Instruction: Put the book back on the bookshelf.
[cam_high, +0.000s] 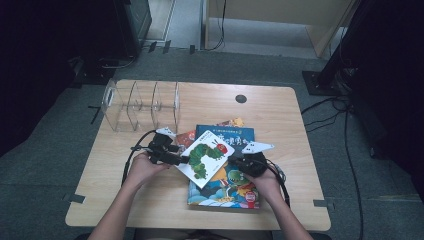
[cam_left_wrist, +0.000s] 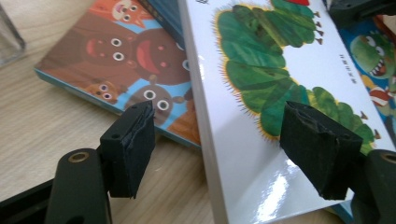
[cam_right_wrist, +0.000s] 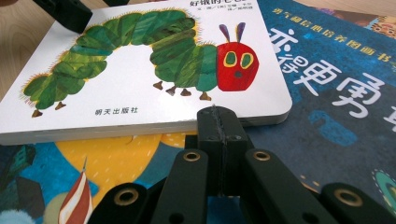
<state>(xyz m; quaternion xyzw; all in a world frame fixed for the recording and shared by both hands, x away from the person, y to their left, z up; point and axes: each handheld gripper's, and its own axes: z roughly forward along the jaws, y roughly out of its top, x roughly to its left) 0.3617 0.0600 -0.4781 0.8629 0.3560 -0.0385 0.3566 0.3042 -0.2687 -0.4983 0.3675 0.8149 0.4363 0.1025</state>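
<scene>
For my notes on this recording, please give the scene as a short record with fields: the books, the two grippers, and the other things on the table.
top book: white caterpillar board book, lying askew on the stack
under it: large blue picture book; animal-faces book at its left
left gripper: jaws open, straddling the white book's edge, one pad over the cover, the other beside the edge
right gripper: jaws shut, empty, tips at the white book's edge
other: clear acrylic divider rack at the far left of the wooden table
</scene>
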